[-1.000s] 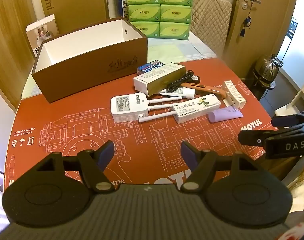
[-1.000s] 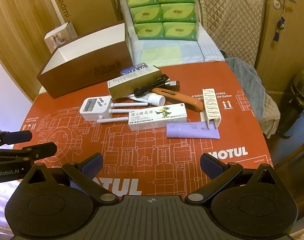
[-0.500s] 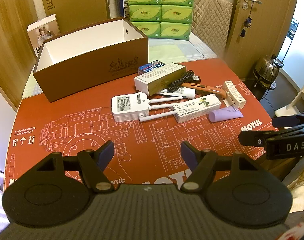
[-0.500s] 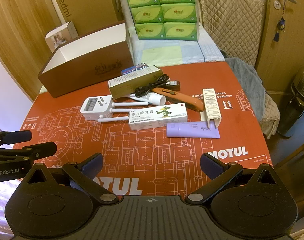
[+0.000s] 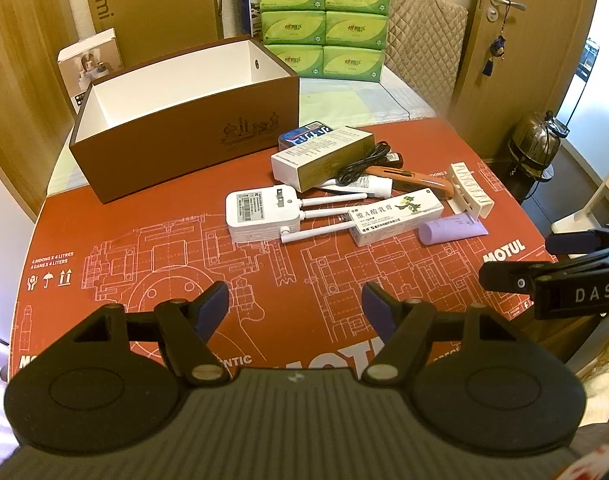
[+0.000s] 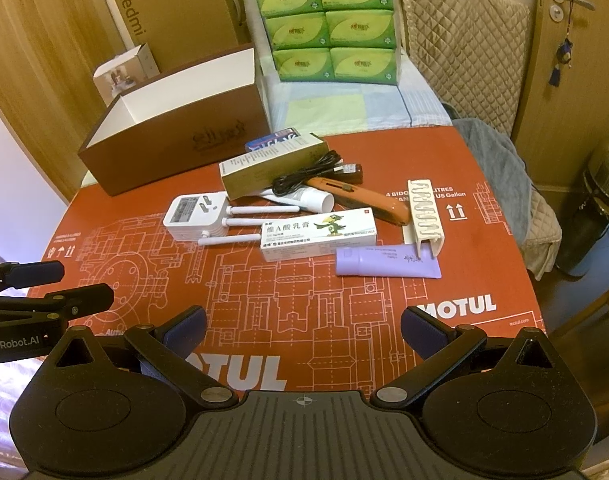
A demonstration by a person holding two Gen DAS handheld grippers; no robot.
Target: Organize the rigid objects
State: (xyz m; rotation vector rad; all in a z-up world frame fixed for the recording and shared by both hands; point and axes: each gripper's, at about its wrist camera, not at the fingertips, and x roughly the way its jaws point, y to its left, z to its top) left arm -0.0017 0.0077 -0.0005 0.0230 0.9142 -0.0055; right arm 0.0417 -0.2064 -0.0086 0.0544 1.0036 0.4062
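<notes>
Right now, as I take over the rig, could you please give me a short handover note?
Left hand-held gripper: open, empty, above the near mat.
Right hand-held gripper: open, empty, above the near mat too.
Brown box: far left of the red mat; nothing shows inside it.
On the mat in a cluster: white router, ointment carton, purple tube, orange utility knife, black cable, white clip rack, gold-white carton.
Done: nothing boxed.
Left: everything; the router lies nearest the left gripper.
</notes>
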